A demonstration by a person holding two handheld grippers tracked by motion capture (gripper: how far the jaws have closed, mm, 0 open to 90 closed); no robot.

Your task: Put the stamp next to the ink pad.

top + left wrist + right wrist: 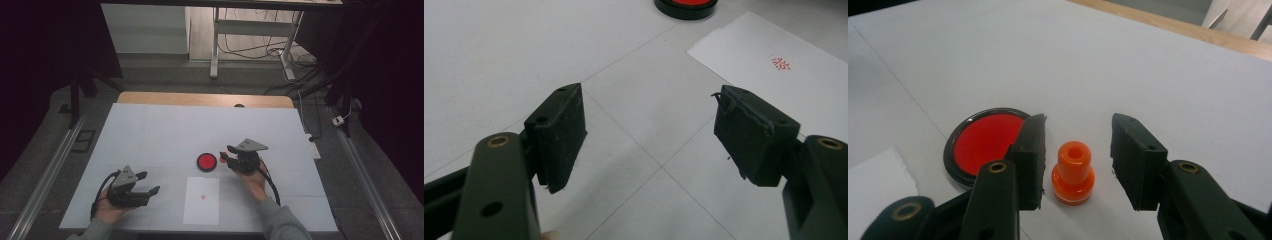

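Nearest me, my left gripper (148,183) rests low on the white table (150,135), jaws spread with nothing between them. Just beyond it lies the paper sheet (201,201), already carrying a small red stamp mark (781,63), so I judge the stamping itself done. Farther out, my right gripper (1078,155) has its jaws parted around the orange stamp (1073,173), which stands upright on the table just beside the round red ink pad (983,137); the pads don't touch it, so the stamp looks set down. What's left, I reckon, is drawing the right hand away
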